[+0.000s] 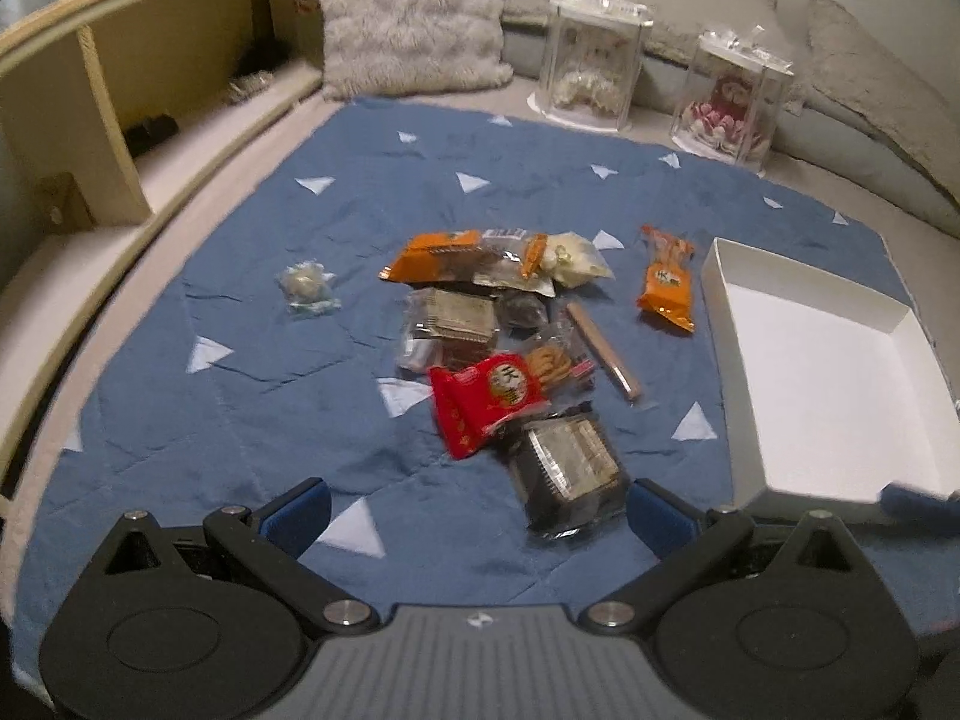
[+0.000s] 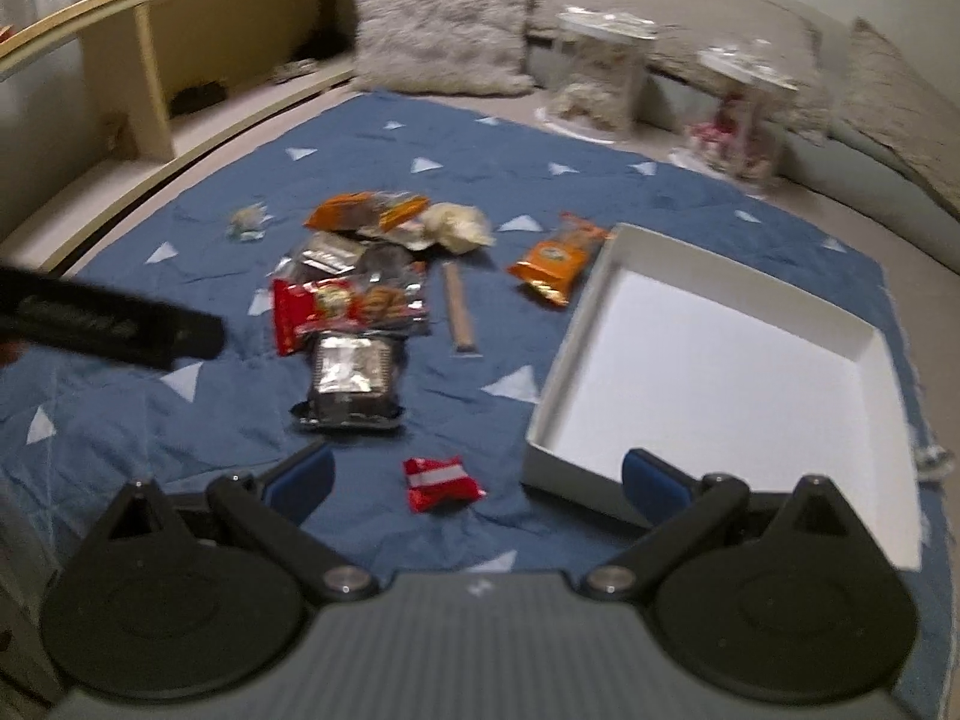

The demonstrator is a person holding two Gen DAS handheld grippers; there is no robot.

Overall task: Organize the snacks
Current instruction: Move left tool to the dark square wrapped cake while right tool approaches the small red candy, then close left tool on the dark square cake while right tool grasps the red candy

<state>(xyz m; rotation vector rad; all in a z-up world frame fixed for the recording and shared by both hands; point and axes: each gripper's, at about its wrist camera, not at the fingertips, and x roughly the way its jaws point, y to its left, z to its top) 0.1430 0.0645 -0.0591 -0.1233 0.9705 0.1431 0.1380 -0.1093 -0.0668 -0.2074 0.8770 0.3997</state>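
A blue quilt [image 1: 252, 372] printed with pale triangles covers a wide cushioned seat, with a wooden shelf unit [image 1: 78, 96] along its left edge, a shaggy grey pillow [image 1: 414, 12] at the back and two clear display boxes [image 1: 591, 63] beside that pillow. The white box [image 1: 840, 372], open-topped with nothing in it, sits on the quilt's right side and serves as the landmark here. Left of the white box lies the heap of snacks [image 1: 510, 330]: a dark wrapped cake pack [image 1: 567, 471] nearest the cameras, a red packet [image 1: 486, 405] just behind it, and an orange packet [image 1: 441, 255] at the heap's far end. Between the heap and the white box lie a thin brown stick snack [image 1: 603, 351] and a second orange bag [image 1: 666, 285], the bag just beside the box's far corner. Well left of the heap sits a small pale blue-wrapped sweet [image 1: 307, 288]. A small red-and-white packet [image 2: 443, 482] lies alone just off the white box's near left corner. The left gripper [image 1: 477, 510] hovers with jaws apart, framing the cake pack's near end. The right gripper [image 2: 477, 480] also has its jaws apart and holding nothing, the small red packet between them on the quilt.
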